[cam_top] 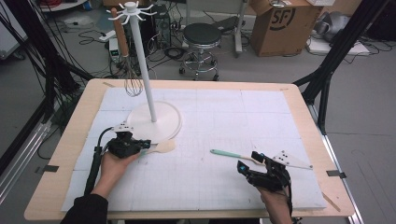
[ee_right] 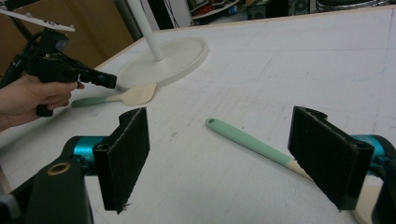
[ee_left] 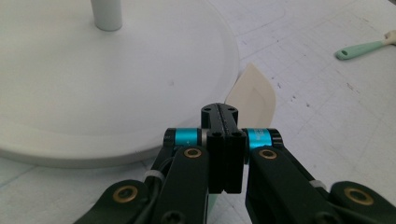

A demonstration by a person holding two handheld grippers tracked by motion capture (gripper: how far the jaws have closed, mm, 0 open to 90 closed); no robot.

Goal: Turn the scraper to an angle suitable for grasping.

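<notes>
Between the wide-open right gripper jaws lies a mint-handled spatula, ungrasped; advise lowering squarely over the handle. Left gripper is closed, apparently pinching another spatula.

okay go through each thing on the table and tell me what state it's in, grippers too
Left gripper: fingers shut, above the spatula by the stand.
Right gripper: fingers open, around the other spatula's handle.
Near spatula: flat, beside stand base.
Far spatula: flat on mat.
Whisk: hanging from stand.
</notes>
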